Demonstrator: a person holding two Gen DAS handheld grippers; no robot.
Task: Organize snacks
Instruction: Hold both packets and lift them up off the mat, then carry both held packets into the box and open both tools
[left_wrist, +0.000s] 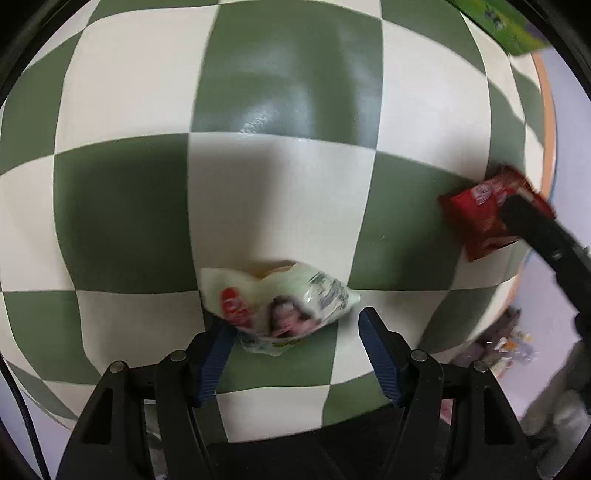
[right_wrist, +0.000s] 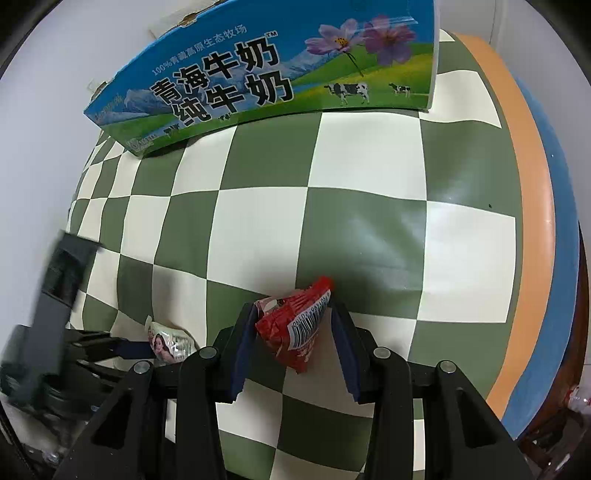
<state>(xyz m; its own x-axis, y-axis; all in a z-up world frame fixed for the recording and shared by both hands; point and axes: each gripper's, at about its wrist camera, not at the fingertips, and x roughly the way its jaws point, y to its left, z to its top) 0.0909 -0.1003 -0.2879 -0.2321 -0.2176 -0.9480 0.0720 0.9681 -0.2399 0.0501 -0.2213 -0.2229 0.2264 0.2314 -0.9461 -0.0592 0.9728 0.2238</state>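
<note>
Pickup stage. Right hand-held gripper (right_wrist: 293, 334) clamps red snack packet (right_wrist: 295, 328) above checkered surface (right_wrist: 369, 229). Left hand-held gripper (left_wrist: 293, 332) stands half open around pale snack packet (left_wrist: 277, 310), apparently ungripped; blur obscures contact. Next: close, carry toward milk carton box (right_wrist: 258, 77).

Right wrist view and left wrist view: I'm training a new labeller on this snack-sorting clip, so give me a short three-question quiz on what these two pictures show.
1. True or false: the right tongs are shut on the red snack packet.
2. Multiple choice: the white snack packet is (A) clamped by both pads of the left tongs, (B) lying between open pads, touching at most one, (C) inside the milk carton.
3. Fill in: the checkered cloth has squares of white and ____.

Key: 1 true; 2 B; 3 green.
</note>
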